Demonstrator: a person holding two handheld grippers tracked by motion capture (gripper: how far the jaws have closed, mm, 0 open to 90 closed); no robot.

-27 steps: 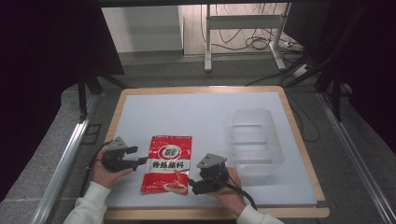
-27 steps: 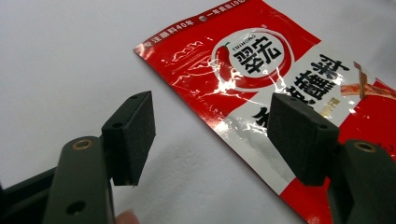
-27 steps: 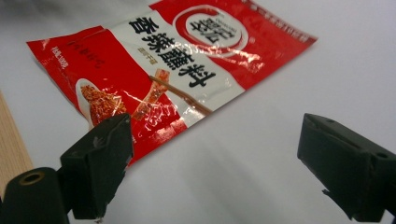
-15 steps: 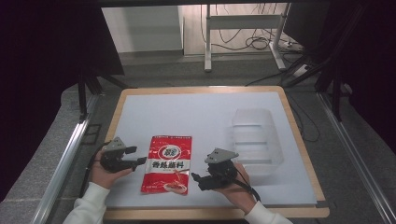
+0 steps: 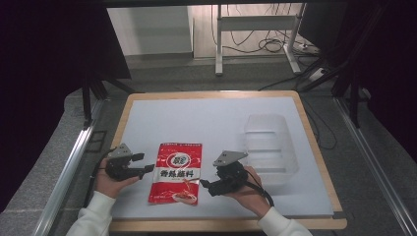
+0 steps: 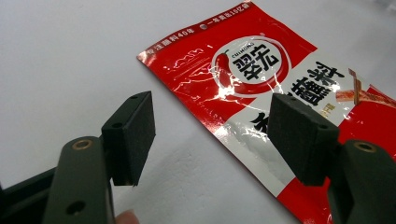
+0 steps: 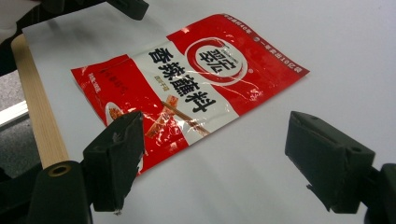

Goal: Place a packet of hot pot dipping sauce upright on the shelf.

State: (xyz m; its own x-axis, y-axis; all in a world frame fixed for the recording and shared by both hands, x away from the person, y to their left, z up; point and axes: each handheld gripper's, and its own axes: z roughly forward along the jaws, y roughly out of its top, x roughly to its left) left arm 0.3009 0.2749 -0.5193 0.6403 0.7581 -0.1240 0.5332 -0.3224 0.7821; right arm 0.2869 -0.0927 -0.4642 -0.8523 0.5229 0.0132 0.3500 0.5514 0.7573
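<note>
Left claw (image 6: 212, 140) jaws wide apart, nothing between; red seasoning packet (image 6: 280, 88) flat on white table (image 6: 70, 56) beyond.

Glossy crinkled foil sachet (image 5: 177, 172) on a matt white, wood-edged table (image 5: 211, 118); clear plastic box (image 5: 270, 145).

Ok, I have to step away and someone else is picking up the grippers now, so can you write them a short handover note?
Left gripper: open, holds nothing, at the left edge of the flat red and white foil seasoning packet.
Right gripper: open, holds nothing, at the packet's right edge.
Packet: lying flat on the white table mat, near the front edge, untouched.
Clear plastic rectangular container: to the right of the packet, nothing in it.
Done: both grippers flank the packet.
Left: grip the packet; it likely goes into the container.
</note>
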